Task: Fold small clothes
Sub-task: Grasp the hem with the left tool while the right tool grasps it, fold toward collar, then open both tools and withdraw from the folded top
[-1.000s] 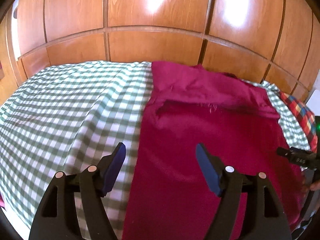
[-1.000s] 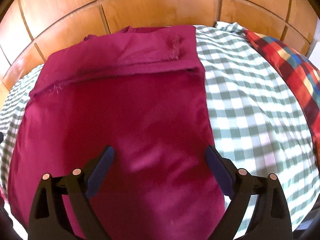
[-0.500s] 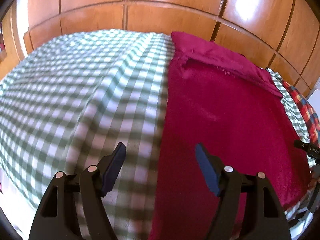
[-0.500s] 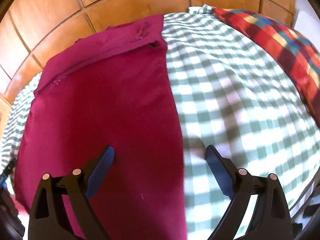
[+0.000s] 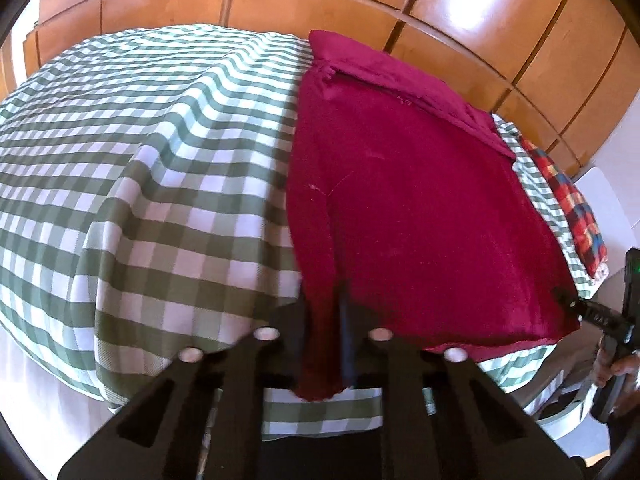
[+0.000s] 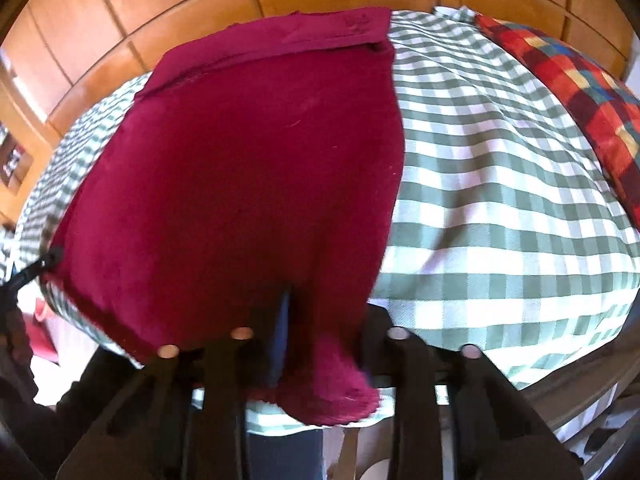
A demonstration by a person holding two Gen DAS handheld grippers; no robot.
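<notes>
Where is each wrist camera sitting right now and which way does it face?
Left wrist: on the left gripper, looking down and forward along its fingers at the maroon cloth's near left corner, clamped in its jaws; at far right, a hand holding the right gripper.
Right wrist: on the right gripper, aimed likewise at the near right corner, clamped; the left gripper shows at left.
Shared: maroon cloth, green checked sheet, wooden panels, plaid fabric.

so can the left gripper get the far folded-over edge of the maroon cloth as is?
Probably not yet. The left gripper is shut on the near corner of the maroon cloth. The folded edge lies uncovered at the far end, so it must release first.
</notes>
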